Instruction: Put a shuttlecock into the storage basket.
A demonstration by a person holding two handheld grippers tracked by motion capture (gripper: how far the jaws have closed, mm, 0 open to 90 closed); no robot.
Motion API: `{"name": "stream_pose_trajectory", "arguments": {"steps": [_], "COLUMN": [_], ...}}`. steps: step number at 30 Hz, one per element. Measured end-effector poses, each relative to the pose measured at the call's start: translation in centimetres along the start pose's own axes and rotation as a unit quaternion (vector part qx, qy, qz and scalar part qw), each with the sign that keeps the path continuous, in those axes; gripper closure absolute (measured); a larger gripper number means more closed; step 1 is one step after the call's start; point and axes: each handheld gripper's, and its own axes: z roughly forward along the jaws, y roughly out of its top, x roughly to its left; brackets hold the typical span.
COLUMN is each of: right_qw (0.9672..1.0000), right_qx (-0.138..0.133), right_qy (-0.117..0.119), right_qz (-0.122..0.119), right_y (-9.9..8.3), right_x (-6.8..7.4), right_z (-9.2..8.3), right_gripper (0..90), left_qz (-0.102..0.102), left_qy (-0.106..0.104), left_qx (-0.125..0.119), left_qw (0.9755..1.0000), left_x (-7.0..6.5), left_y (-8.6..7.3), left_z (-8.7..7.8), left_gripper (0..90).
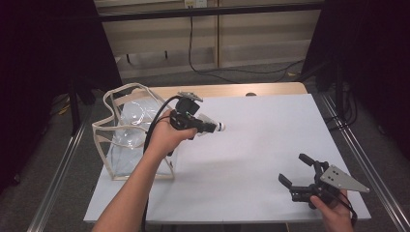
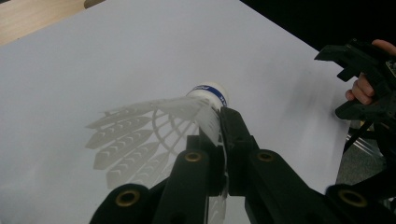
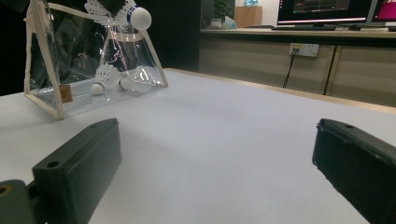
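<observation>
Above the white bench, the left hand-held gripper pinches a white feathered shuttlecock by its thin skirt; it may slip or crush. Right hand-held gripper, at four o'clock, gapes wide, empty.

High overview, 2 close table-level views

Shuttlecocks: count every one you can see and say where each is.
3. One shuttlecock is clamped in the left gripper; two lie inside the clear bag, at and. More may be hidden.
</observation>
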Motion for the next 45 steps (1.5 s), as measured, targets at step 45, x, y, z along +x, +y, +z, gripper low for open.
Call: {"name": "stream_pose_trajectory", "arguments": {"steps": [45], "right_qw": [1.0], "right_qx": [-0.001], "right_qy": [-0.001], "right_qz": [0.001], "right_y": [0.0], "right_x": [0.0], "right_z": [0.0], "right_gripper": [0.8], "left_qz": [-0.007], "left_qy": [0.011], "left_qx": [0.021], "left_qw": [0.9997], "left_x": [0.2], "left_y": [1.7], "left_z": [-3.5], "left_gripper": [89.0]}}
